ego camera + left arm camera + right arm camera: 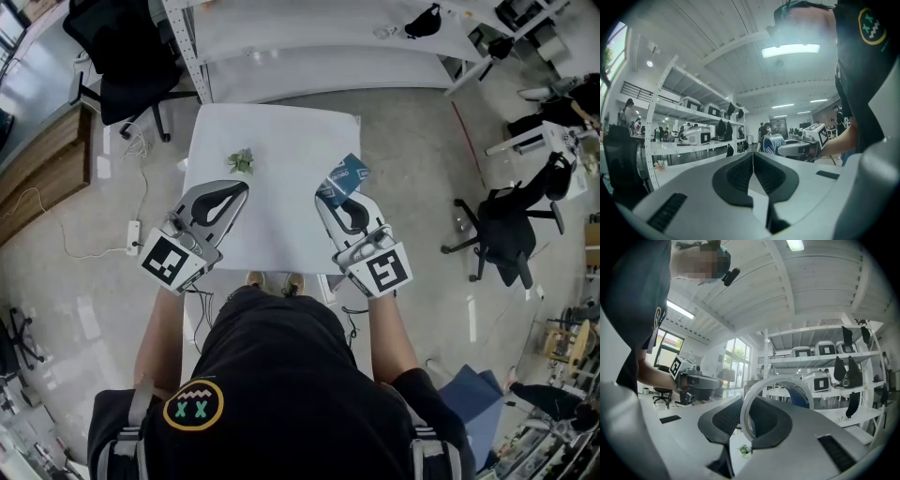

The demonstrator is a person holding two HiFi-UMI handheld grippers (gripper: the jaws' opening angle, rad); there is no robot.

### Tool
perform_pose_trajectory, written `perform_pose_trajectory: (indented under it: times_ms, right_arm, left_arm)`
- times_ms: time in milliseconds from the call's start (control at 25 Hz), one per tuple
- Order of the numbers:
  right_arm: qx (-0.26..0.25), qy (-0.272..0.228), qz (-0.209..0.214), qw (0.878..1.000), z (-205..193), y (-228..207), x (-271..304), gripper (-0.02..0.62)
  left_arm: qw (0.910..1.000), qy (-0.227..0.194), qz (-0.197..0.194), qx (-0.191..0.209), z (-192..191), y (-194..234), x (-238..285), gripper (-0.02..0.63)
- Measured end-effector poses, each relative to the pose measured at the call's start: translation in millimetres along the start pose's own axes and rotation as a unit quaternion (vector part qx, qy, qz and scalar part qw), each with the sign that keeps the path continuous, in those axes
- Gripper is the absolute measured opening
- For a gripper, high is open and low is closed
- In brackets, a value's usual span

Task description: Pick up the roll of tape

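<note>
The roll of tape (345, 175), blue with white print, is held off the white table (281, 230) in my right gripper (331, 195), whose jaws are shut on its wall. In the right gripper view the roll (778, 379) stands as an upright ring between the dark pads of my right gripper (749, 401). My left gripper (241, 188) hovers level at the table's left side, its jaws shut together with nothing in them; the left gripper view shows its pads meeting at the tips of the gripper (753, 155). That view also shows the tape (774, 143) across from it.
A small green sprig (241, 161) lies on the table's far left part. White shelving (319, 42) stands beyond the table. One black office chair (127, 56) is at the far left and another (511, 220) at the right. A power strip (132, 238) and cable lie on the floor.
</note>
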State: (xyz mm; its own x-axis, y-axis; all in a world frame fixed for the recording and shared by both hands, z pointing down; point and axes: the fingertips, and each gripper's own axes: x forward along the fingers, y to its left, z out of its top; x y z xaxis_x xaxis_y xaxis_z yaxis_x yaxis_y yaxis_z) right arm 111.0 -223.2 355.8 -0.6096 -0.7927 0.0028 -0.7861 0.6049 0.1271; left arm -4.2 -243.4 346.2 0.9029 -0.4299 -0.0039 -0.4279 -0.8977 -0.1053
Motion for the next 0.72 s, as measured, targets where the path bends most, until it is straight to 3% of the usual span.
perform_pose_trajectory:
  times_ms: [720]
  right_arm:
    - [-0.017,0.009,0.012,1.0,1.3,2.0,1.9,0.072]
  left_arm:
    - [1.0,0.002,-0.004,-0.003,-1.0,-7.0,3.3,0.02]
